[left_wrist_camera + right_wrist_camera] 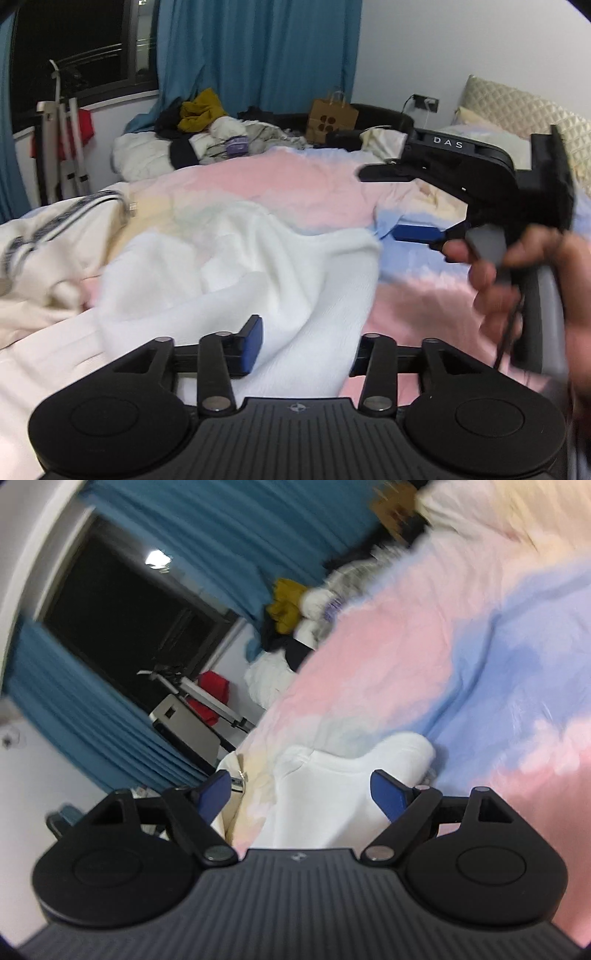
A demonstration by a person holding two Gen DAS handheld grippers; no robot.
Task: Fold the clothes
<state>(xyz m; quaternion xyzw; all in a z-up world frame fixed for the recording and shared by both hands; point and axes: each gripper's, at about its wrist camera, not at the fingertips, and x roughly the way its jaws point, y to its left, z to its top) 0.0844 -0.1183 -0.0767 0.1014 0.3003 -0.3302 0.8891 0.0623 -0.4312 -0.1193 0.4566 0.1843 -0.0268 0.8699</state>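
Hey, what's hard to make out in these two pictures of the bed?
- White garment: left wrist view, near part hidden behind the left gripper.
- Cream garment: left wrist view, cut off by the left edge.
- Clothes pile: right wrist view, blurred.
- Right gripper: left wrist view, one finger hidden, hand blurred.

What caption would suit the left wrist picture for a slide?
Left gripper, jaws apart, over a white garment on a pastel bedspread, the hand-held right gripper alongside.
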